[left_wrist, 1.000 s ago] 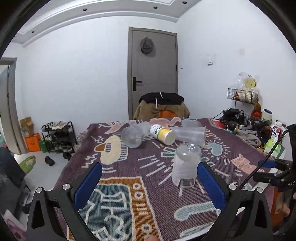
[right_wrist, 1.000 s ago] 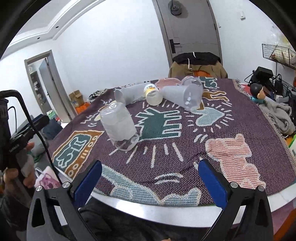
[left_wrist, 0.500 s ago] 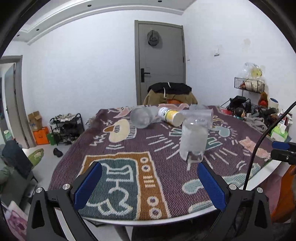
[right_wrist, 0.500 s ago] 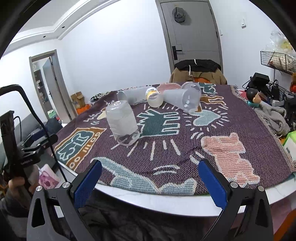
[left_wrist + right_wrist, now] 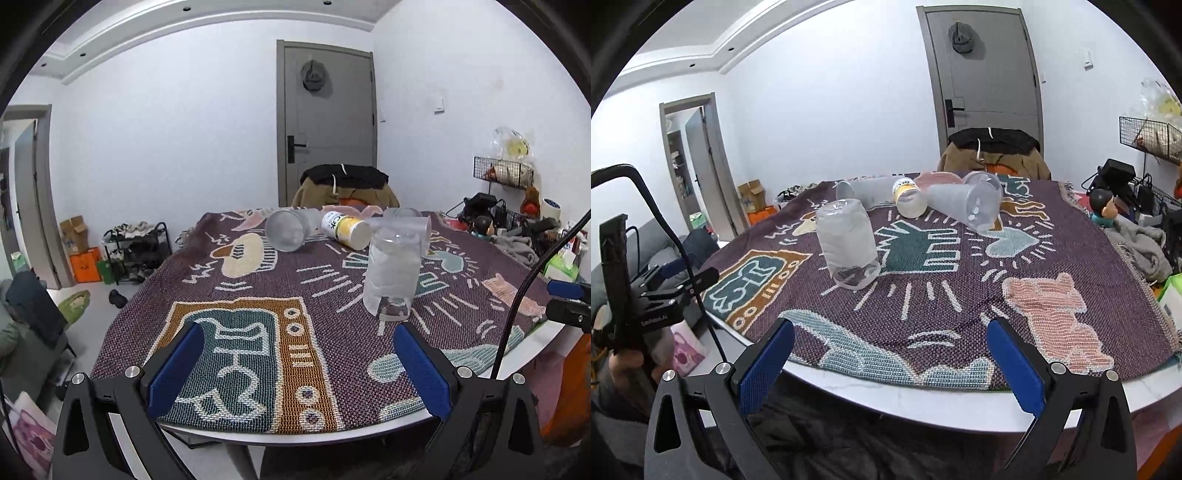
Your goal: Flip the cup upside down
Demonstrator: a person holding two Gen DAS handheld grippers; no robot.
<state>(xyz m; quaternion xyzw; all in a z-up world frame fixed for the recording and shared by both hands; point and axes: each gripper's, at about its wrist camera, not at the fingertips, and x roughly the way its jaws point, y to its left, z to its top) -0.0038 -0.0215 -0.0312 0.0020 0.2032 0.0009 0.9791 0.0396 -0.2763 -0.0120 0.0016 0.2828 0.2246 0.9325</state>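
On the patterned cloth (image 5: 1052,258), one cup (image 5: 848,245) stands inverted, three lie sideways; both grippers' fingers (image 5: 421,369) gape empty.

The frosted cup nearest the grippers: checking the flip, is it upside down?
Upside down: the frosted cup stands alone on the blanket, closed base up, wide rim down.

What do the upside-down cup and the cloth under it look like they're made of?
Cup: probably frosted translucent plastic; the walls look milky and the cloth's pattern shows dimly through near the rim. Glass can't be ruled out.
Cloth: woven textile, matte; a coarse knit-like weave shows, with a fringed edge.
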